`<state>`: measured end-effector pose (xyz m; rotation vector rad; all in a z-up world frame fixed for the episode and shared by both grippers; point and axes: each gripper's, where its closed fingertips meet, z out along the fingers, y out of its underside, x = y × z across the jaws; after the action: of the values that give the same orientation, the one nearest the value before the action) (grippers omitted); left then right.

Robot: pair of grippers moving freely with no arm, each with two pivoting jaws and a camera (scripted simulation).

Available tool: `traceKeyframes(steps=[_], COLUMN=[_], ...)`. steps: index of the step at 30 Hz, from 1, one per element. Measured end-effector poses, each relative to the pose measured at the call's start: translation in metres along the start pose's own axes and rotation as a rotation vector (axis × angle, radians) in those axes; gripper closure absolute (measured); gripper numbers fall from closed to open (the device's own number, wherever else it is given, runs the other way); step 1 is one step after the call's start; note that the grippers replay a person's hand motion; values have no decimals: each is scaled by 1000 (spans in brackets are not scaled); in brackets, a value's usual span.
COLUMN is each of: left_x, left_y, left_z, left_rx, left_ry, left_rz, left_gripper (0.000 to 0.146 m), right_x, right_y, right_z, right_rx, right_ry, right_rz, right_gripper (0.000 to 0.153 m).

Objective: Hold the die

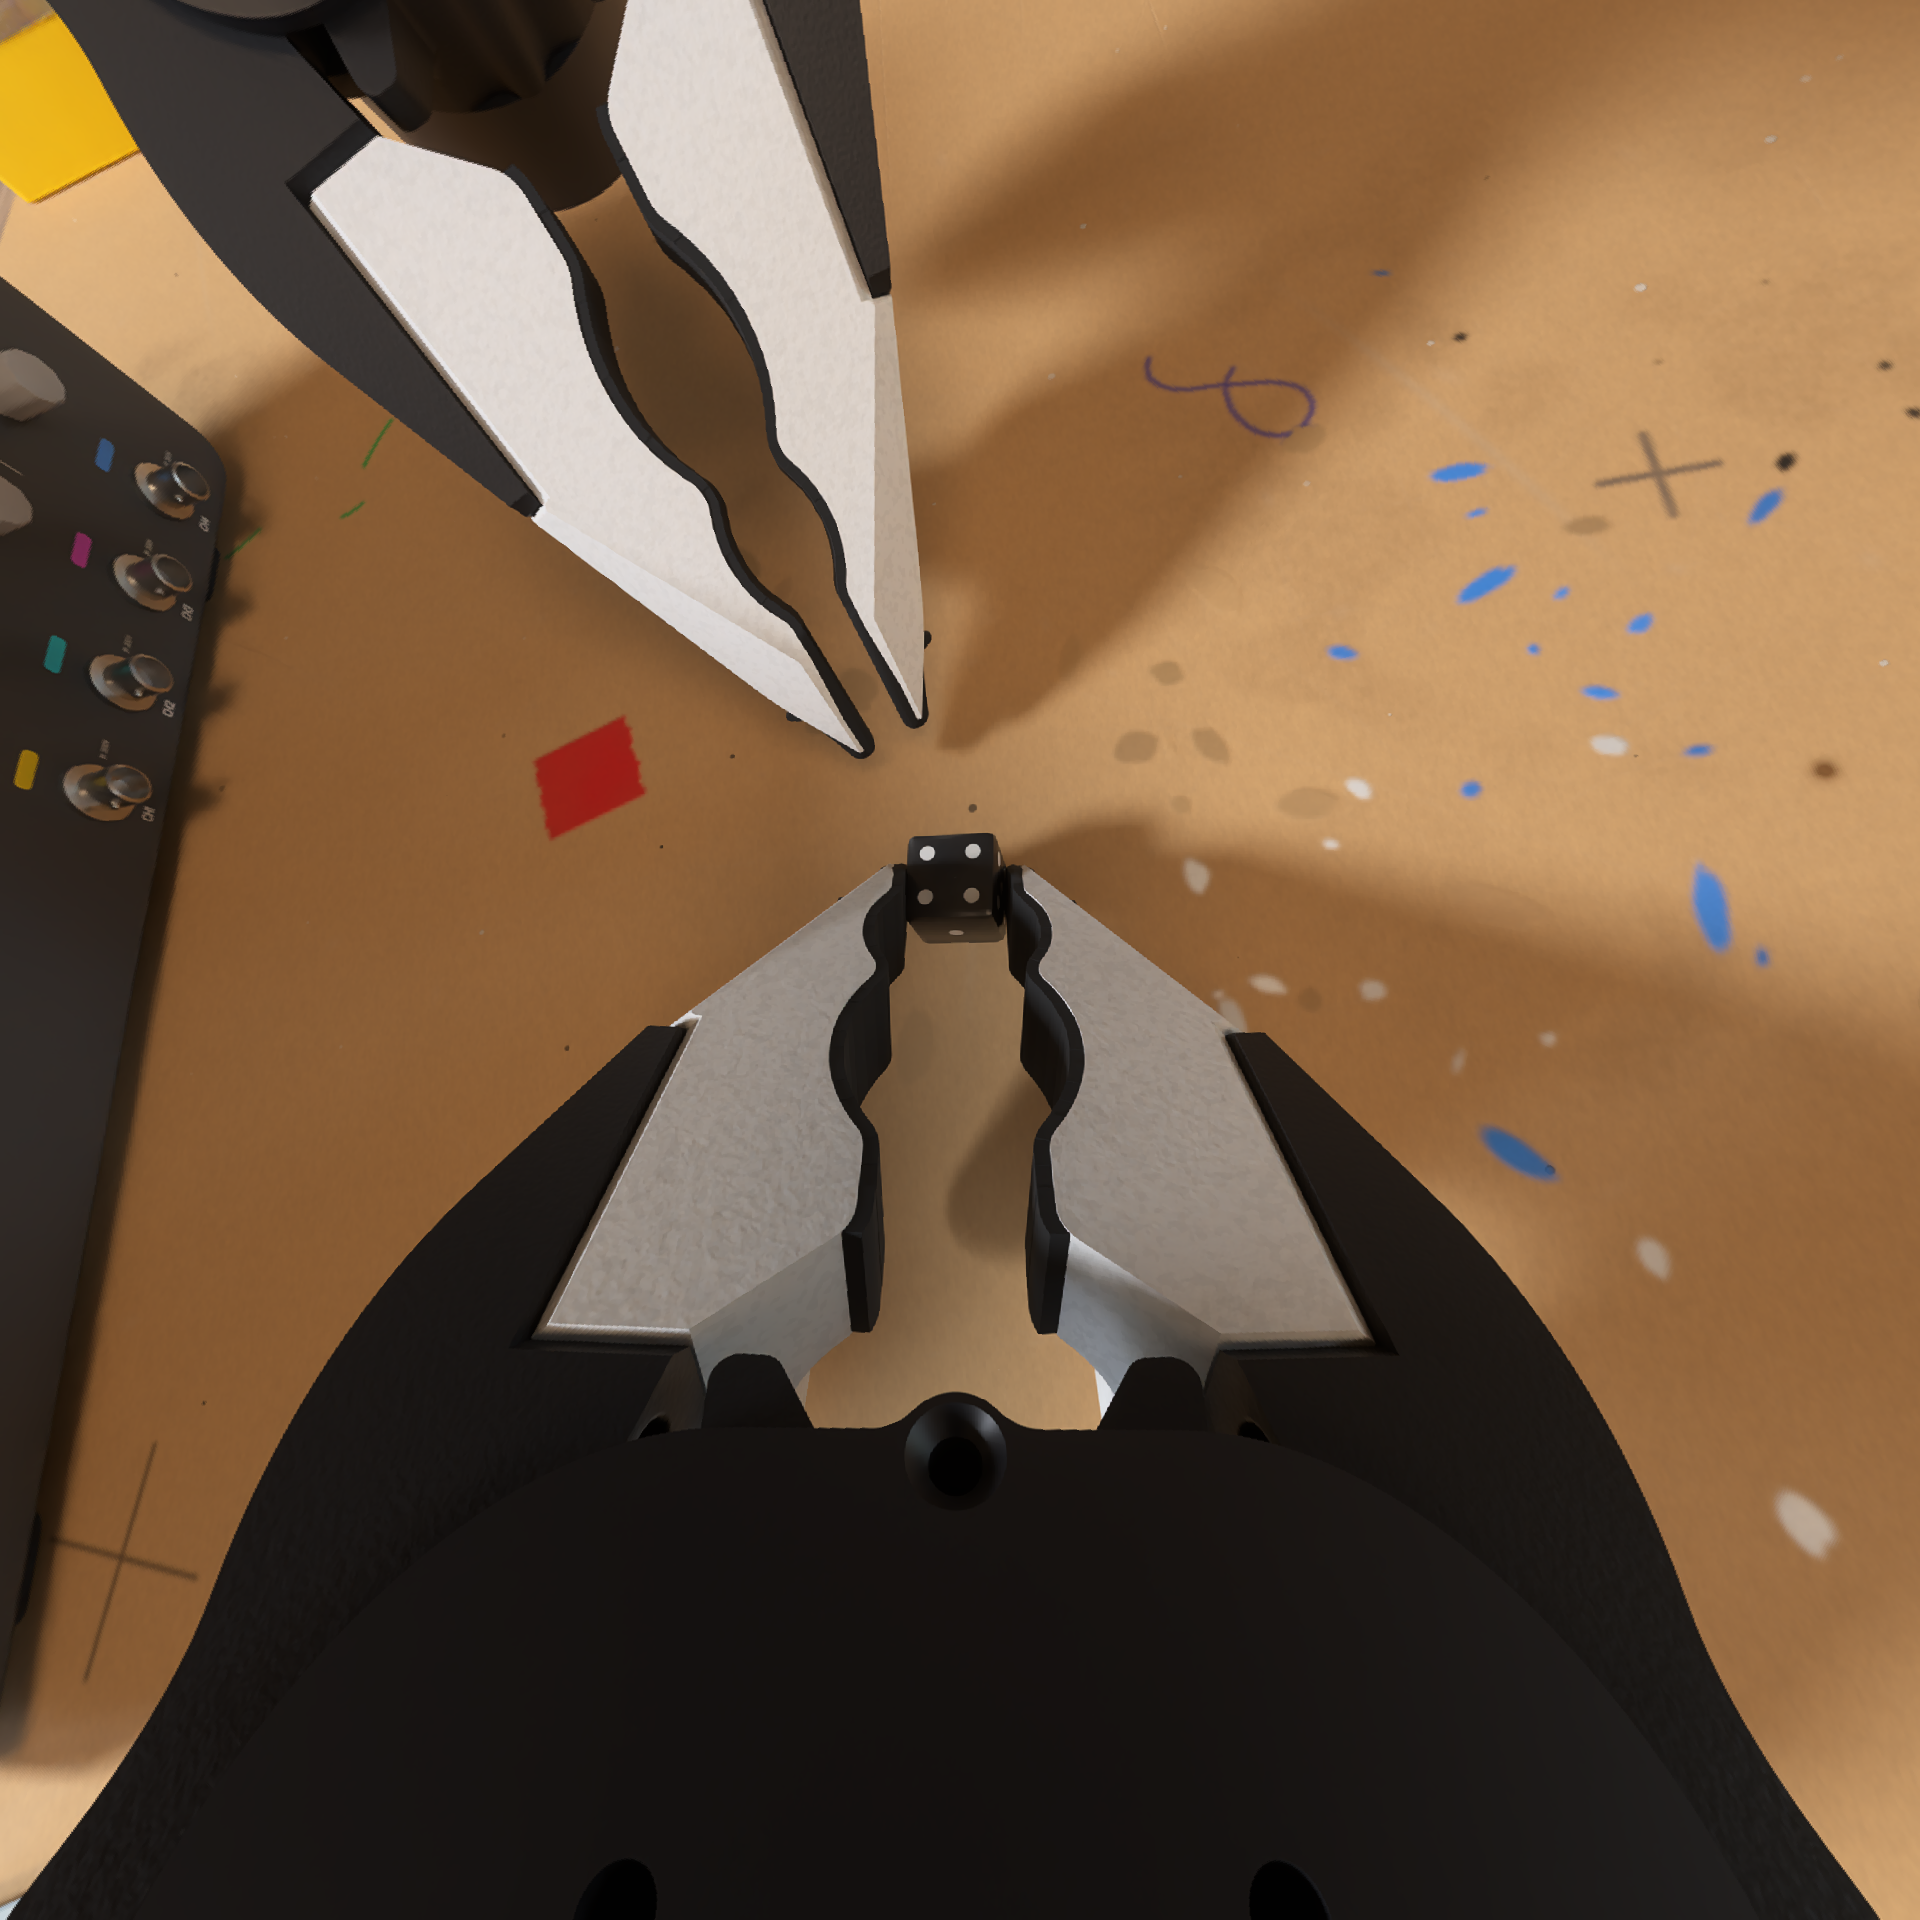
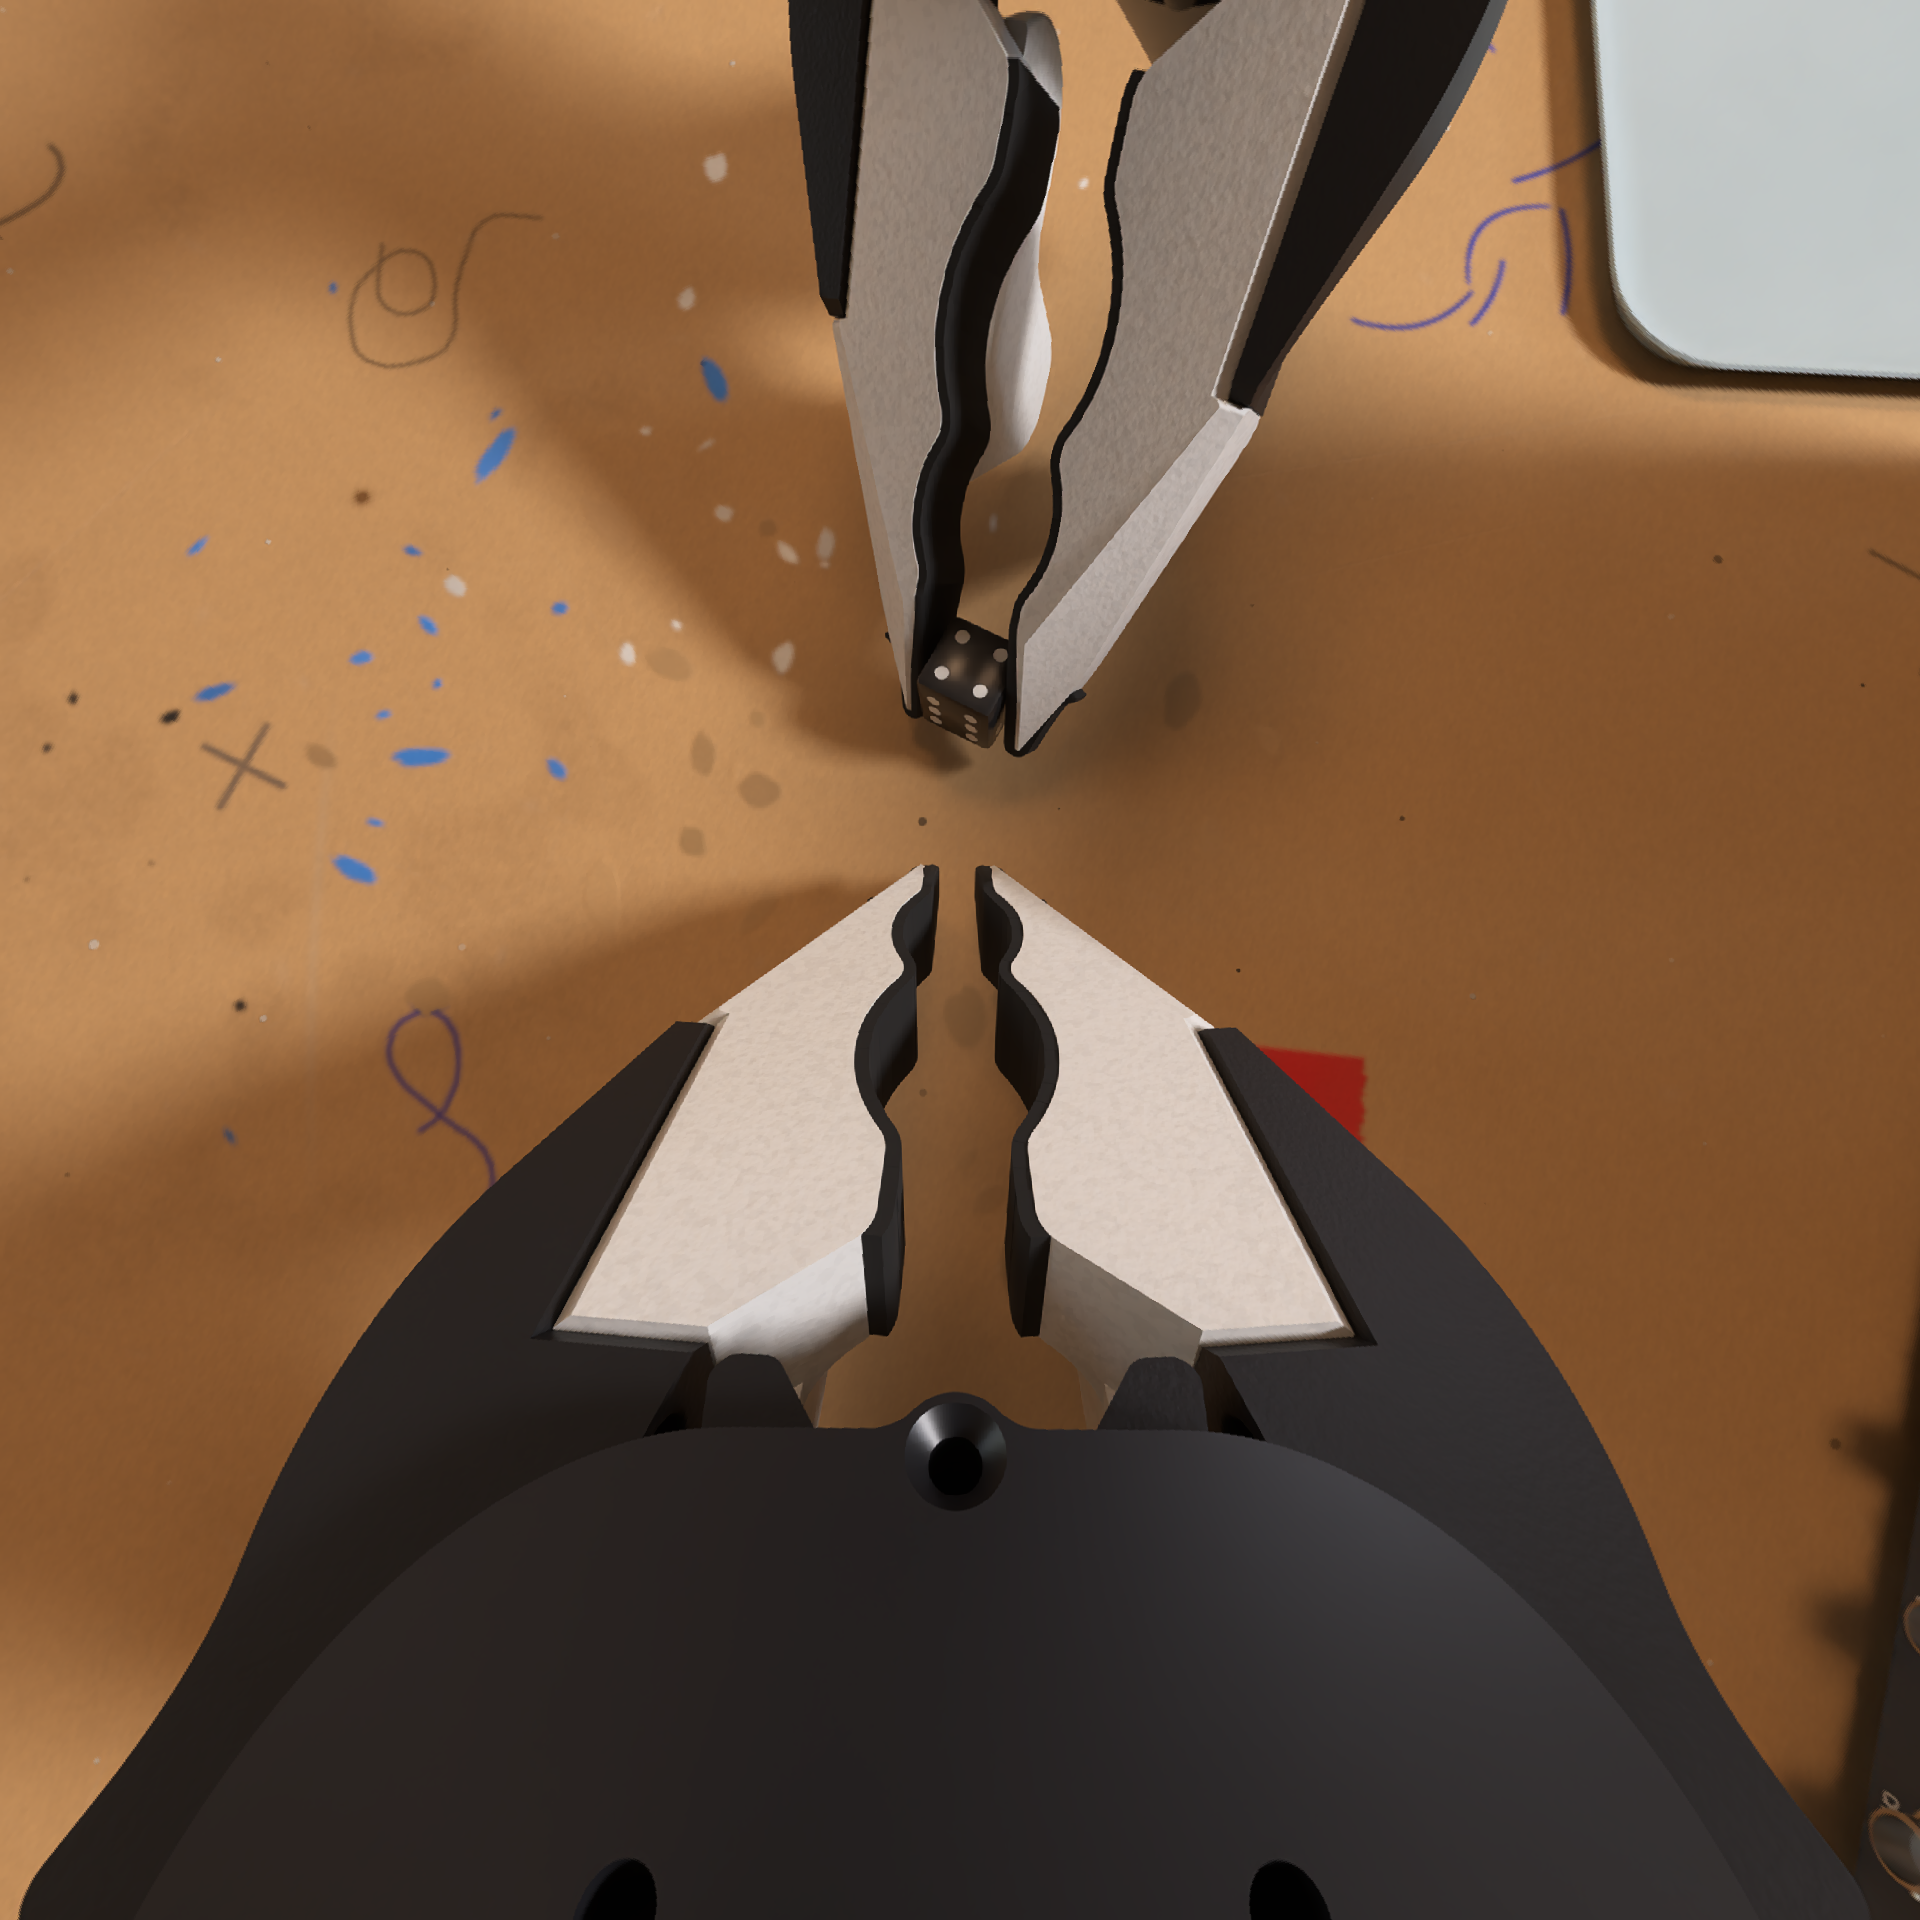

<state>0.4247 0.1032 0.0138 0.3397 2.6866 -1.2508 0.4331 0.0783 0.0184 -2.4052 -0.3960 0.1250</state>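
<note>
A small black die (image 1: 954, 885) with white pips sits between the fingertips of my left gripper (image 1: 954, 896), which is shut on it just above the brown tabletop. In the right wrist view the die (image 2: 962, 686) shows at the tips of the left gripper (image 2: 964, 717), which comes in from the top. My right gripper (image 2: 956, 881) is nearly closed and empty, its tips a short way in front of the die. In the left wrist view the right gripper (image 1: 891, 734) comes in from the upper left and points at the die.
A black panel (image 1: 94, 727) with several metal knobs lies at the left. A red square patch (image 1: 588, 775) lies on the table near it. A yellow block (image 1: 52, 114) is at the top left. A pale grey tray (image 2: 1766, 177) lies at the upper right. Paint flecks mark the tabletop.
</note>
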Motion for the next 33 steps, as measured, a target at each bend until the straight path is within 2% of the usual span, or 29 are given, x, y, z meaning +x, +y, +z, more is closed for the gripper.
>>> traceKeyframes(steps=[17,33], left_x=[0,0], left_y=[0,0], left_z=[0,0], left_rx=[0,2], left_ry=[-14,-20], left_rz=[20,28], left_gripper=[128,128], right_x=[-2,-2], right_y=[0,4], right_z=[3,3], right_rx=[-179,-137], right_ry=[23,2], right_rz=[57,99], right_gripper=[146,146])
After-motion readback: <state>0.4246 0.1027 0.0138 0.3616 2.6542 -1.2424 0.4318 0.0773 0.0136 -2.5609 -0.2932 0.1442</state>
